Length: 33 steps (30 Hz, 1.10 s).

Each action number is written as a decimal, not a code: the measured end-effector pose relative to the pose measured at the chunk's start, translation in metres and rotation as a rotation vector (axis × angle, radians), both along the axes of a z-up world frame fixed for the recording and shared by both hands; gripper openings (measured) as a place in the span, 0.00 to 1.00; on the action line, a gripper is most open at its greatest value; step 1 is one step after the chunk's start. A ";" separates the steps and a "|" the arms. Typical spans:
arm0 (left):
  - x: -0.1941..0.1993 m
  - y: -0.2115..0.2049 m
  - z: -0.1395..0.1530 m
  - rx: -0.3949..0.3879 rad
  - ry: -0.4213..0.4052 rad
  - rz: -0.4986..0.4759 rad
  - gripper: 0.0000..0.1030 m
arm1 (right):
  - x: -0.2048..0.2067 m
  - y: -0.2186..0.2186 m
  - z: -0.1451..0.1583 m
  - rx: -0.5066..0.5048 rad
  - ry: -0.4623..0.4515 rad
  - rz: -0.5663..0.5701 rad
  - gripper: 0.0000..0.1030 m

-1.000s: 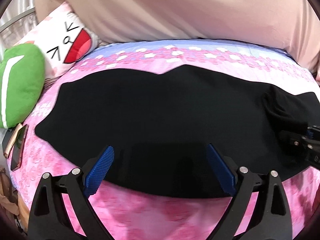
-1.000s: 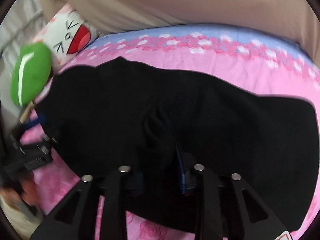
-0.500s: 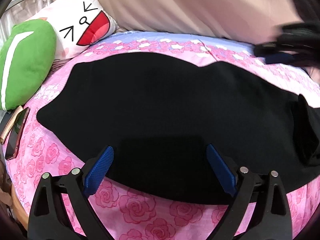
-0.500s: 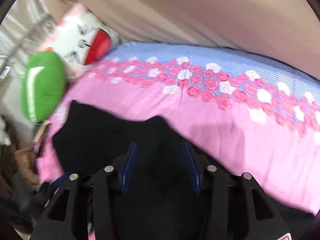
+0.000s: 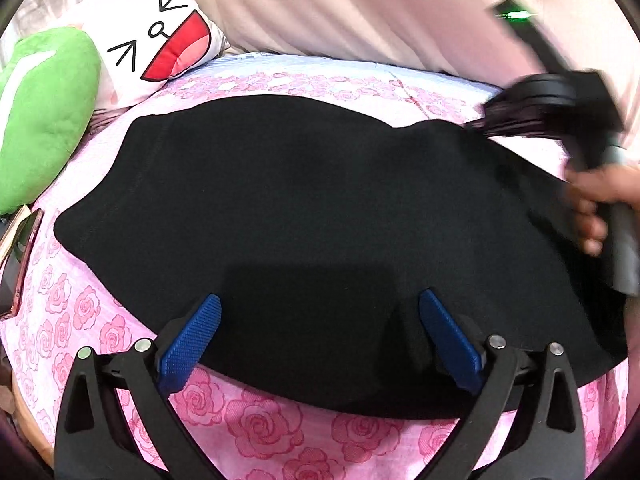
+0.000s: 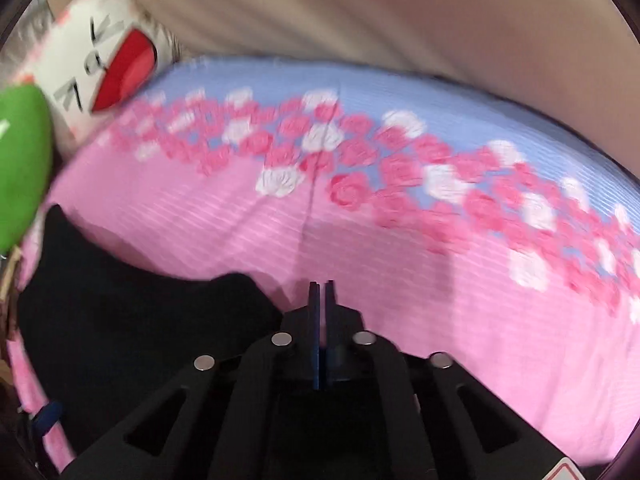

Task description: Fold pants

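Observation:
The black pants (image 5: 304, 216) lie folded flat across the pink rose bedsheet (image 5: 264, 416). My left gripper (image 5: 320, 312) is open and empty, its blue fingers (image 5: 190, 344) hovering over the pants' near edge. My right gripper (image 6: 322, 292) has its blue pads pressed together with nothing visible between them, above the far edge of the pants (image 6: 132, 320). In the left wrist view the right gripper (image 5: 496, 124) is blurred at the pants' far right edge, held by a hand (image 5: 596, 208).
A green cushion (image 5: 40, 116) and a white face pillow (image 5: 156, 40) sit at the bed's far left. A phone (image 5: 18, 256) lies at the left edge. A beige curtain (image 5: 380, 8) hangs behind the bed. The sheet's blue band (image 6: 400, 100) runs along the far side.
My right gripper let go of the pants, lifted and swung to the far edge, then closed. The left gripper stayed open over the near edge, shifting slightly.

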State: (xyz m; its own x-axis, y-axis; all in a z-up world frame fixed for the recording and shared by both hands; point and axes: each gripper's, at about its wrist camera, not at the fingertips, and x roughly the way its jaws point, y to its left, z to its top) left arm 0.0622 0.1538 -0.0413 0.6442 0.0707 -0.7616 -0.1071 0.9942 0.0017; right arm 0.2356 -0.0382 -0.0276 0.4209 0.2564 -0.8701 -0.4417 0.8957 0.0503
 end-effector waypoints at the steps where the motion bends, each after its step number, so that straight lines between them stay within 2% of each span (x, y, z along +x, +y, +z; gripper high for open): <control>1: -0.002 0.001 0.000 -0.006 -0.004 0.004 0.95 | -0.013 -0.013 0.016 0.011 -0.053 -0.005 0.06; 2: -0.003 0.002 0.000 -0.010 -0.006 0.007 0.95 | -0.037 -0.039 0.041 0.023 -0.141 -0.027 0.24; 3: -0.004 0.003 0.001 -0.013 -0.008 0.011 0.95 | -0.050 -0.055 0.053 0.027 -0.177 -0.050 0.54; 4: -0.004 0.002 0.001 -0.011 -0.008 0.012 0.95 | -0.066 -0.079 0.066 0.024 -0.217 -0.093 0.65; 5: -0.004 0.001 0.001 -0.004 -0.006 0.012 0.95 | -0.086 -0.113 0.077 0.012 -0.250 -0.150 0.70; 8: -0.006 -0.006 0.002 0.023 -0.013 0.003 0.95 | -0.133 -0.207 0.082 -0.045 -0.233 -0.301 0.70; 9: -0.007 -0.007 0.002 0.029 -0.016 0.002 0.95 | -0.149 -0.241 0.078 -0.057 -0.207 -0.384 0.72; 10: -0.010 -0.009 0.004 0.035 -0.024 0.004 0.95 | -0.162 -0.272 0.072 -0.044 -0.167 -0.455 0.72; 12: -0.016 -0.012 0.006 0.036 -0.036 0.010 0.95 | -0.178 -0.308 0.058 0.034 -0.096 -0.517 0.72; 15: -0.027 -0.022 0.009 0.022 -0.048 0.015 0.95 | -0.193 -0.332 0.035 0.190 -0.012 -0.507 0.72; 18: -0.034 -0.033 0.013 0.011 -0.037 0.003 0.95 | -0.193 -0.320 0.014 0.286 0.034 -0.440 0.74; 19: -0.039 -0.038 0.014 0.012 -0.031 -0.001 0.95 | -0.194 -0.312 0.011 0.270 -0.009 -0.431 0.73; 21: -0.043 -0.045 0.017 0.014 -0.028 -0.005 0.95 | -0.196 -0.298 0.008 0.254 -0.028 -0.400 0.42; 22: -0.045 -0.048 0.019 0.019 -0.026 -0.006 0.95 | -0.198 -0.293 0.010 0.258 -0.041 -0.402 0.31; 24: -0.048 -0.054 0.022 0.032 -0.025 -0.004 0.95 | -0.203 -0.288 0.020 0.254 -0.072 -0.390 0.20; 28: -0.051 -0.067 0.031 0.079 -0.031 -0.003 0.95 | -0.217 -0.304 0.058 0.233 -0.184 -0.396 0.14; 31: -0.051 -0.072 0.031 0.100 -0.032 -0.005 0.95 | -0.224 -0.336 0.066 0.262 -0.173 -0.397 0.14; 33: -0.051 -0.076 0.028 0.114 -0.025 -0.005 0.95 | -0.232 -0.351 0.064 0.160 -0.198 -0.442 0.14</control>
